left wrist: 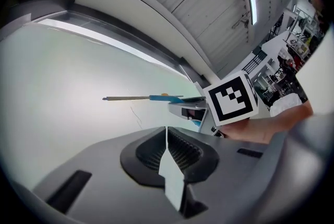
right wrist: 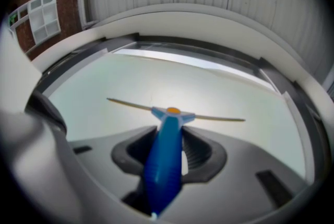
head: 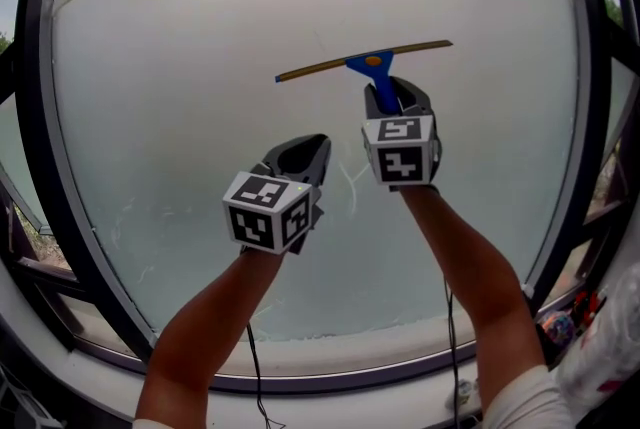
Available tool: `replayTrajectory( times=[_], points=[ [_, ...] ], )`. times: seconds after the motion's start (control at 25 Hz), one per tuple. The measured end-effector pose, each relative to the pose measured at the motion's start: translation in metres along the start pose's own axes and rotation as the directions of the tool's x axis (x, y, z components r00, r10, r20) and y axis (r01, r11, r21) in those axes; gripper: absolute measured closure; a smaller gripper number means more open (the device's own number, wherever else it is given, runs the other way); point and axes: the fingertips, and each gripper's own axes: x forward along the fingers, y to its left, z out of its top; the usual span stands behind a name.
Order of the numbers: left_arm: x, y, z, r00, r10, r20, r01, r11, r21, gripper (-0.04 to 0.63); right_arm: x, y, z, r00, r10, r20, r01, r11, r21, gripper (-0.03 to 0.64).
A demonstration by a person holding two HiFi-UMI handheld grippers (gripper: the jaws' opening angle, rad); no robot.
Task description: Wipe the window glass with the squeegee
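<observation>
The squeegee (head: 365,60) has a blue handle and a long brass-coloured blade lying nearly level against the window glass (head: 180,117), high in the pane. My right gripper (head: 396,99) is shut on the squeegee's handle just below the blade. In the right gripper view the blue handle (right wrist: 164,157) runs up between the jaws to the blade (right wrist: 209,117). My left gripper (head: 303,153) hovers lower and to the left of the squeegee, jaws shut and empty, close to the glass. From the left gripper view (left wrist: 167,139) the squeegee (left wrist: 151,97) shows side-on, to the right.
A black window frame (head: 35,167) rings the pane, with a white sill (head: 350,387) below. Faint streaks (head: 350,179) mark the glass between the grippers. Small coloured items (head: 560,325) sit at the lower right. A cable (head: 250,357) hangs under the left arm.
</observation>
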Motion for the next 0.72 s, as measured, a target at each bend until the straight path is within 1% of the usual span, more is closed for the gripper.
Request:
replayTrajectory(
  times=[0.2, 0.4, 0.72],
  points=[
    [0.014, 0.007, 0.019, 1.0, 0.001, 0.011, -0.001, 1.0, 0.015, 0.561, 0.028, -0.013, 0.025, 1.0, -0.022, 0.01, 0.022, 1.0, 0.01, 0.462],
    [0.024, 0.011, 0.033, 1.0, -0.008, 0.015, 0.008, 0.999, 0.045, 0.561, 0.049, -0.025, 0.047, 0.998, -0.053, 0.03, 0.053, 0.999, -0.004, 0.462],
    [0.025, 0.015, 0.037, 1.0, -0.008, 0.005, 0.008, 0.998, 0.062, 0.562, 0.07, -0.029, 0.058, 0.998, -0.056, 0.025, 0.055, 0.998, 0.032, 0.462]
  ],
)
